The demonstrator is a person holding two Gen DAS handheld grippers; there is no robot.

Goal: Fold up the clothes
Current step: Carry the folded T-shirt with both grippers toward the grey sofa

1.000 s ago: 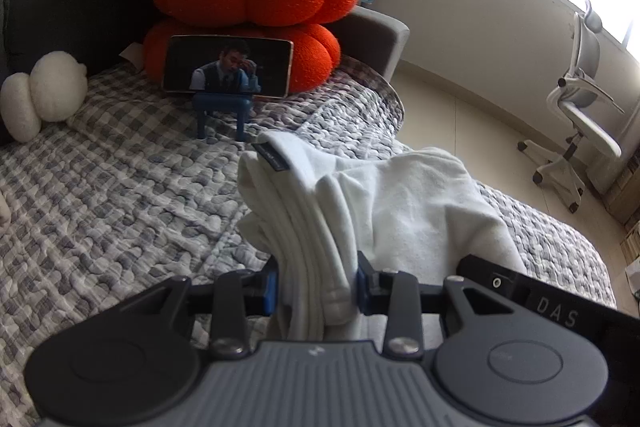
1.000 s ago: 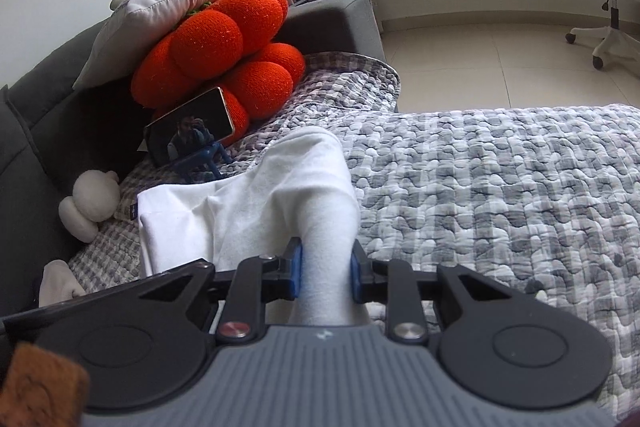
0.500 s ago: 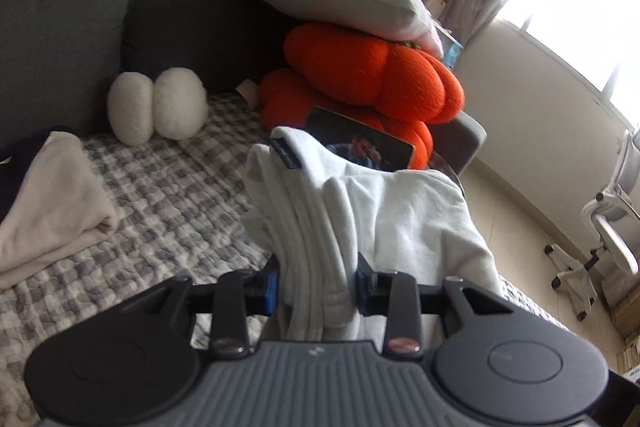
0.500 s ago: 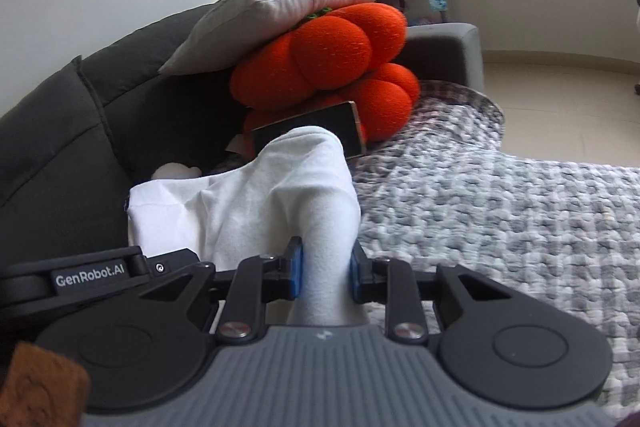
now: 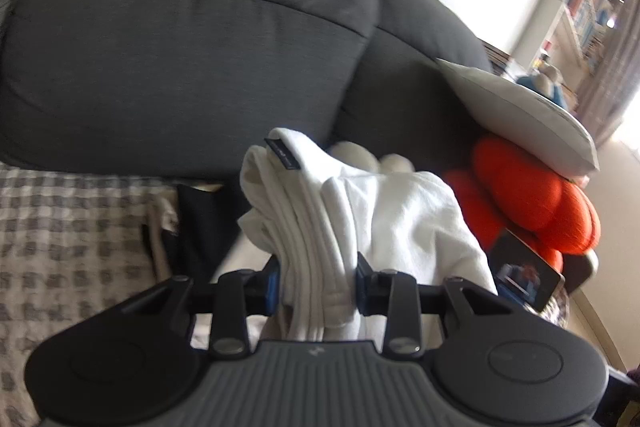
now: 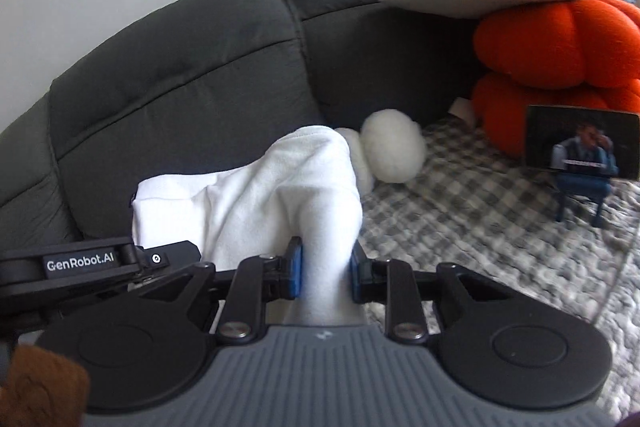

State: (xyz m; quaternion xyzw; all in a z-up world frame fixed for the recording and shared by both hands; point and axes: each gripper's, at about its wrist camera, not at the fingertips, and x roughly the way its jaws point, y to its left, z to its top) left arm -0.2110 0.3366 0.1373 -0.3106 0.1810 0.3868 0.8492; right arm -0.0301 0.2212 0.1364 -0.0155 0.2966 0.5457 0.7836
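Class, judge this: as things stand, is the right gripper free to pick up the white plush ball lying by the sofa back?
Probably not. The right gripper is shut on the white garment, which also hangs before the plush ball.

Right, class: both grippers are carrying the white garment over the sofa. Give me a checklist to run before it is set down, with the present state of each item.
1. Left gripper clamped on the bunched white garment: ok.
2. Right gripper clamped on the same garment: ok.
3. Garment kept in its fold between the grippers: cannot tell, its lower part is hidden.
4. Landing spot on the checked blanket in front: bare patch visible, ok.
5. Clearance from the phone on its blue stand: apart, off to the right, ok.
6. Clearance from the white plush: close behind the garment, not ok.
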